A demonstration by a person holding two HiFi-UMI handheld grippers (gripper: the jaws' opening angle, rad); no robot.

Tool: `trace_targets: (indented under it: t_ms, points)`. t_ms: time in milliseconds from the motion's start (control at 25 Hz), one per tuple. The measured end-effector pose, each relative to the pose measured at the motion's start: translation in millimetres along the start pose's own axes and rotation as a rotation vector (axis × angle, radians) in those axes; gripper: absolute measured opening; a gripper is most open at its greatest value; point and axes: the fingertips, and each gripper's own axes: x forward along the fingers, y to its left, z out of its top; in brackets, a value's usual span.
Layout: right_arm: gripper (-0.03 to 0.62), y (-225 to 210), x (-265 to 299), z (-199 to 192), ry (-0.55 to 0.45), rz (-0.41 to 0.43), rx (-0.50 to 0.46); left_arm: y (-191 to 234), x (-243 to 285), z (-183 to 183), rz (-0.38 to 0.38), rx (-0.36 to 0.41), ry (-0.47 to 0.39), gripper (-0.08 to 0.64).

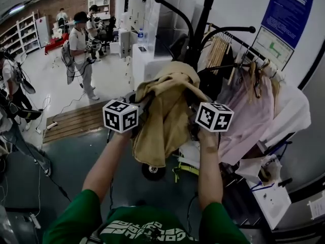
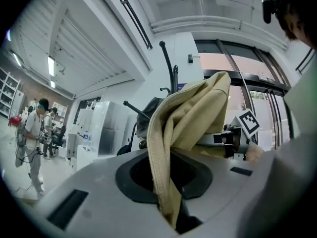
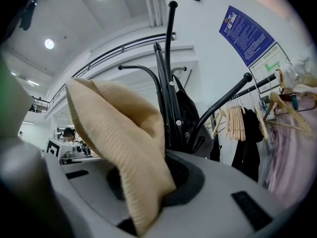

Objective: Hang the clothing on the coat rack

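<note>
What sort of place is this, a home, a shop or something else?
Probably a lab or workshop, not a home: storage shelves stand at the far wall, a person wearing strapped-on gear stands on the open floor, and a notice poster hangs near a clothes rail.

Garment (image 1: 165,116) sits btwn L gripper (image 1: 142,104) & R gripper (image 1: 193,117), in front of coat rack (image 1: 202,27); hangers (image 1: 218,52) right of rack, behind.

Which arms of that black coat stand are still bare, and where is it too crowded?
Bare: the stand's curved upper-left arm and long right arm, above the tan garment. Crowded: a dark bag hangs by the pole, and the clothes rail on the right is full of hangers.
</note>
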Motion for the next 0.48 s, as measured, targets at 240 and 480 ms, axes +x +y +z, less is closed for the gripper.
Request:
trace_targets:
  t_ms: [240,480]
  points:
    - [0.046,10.2,-2.0,-22.6,0.007,0.030,-0.007,-10.8,-0.9,-17.8,-0.035,-0.022,-0.015,0.043]
    - [0.046,21.5,-6.6,-32.2,0.007,0.052,-0.018,-18.2,-11.0,-26.1,-0.046,-0.038,-0.041,0.043]
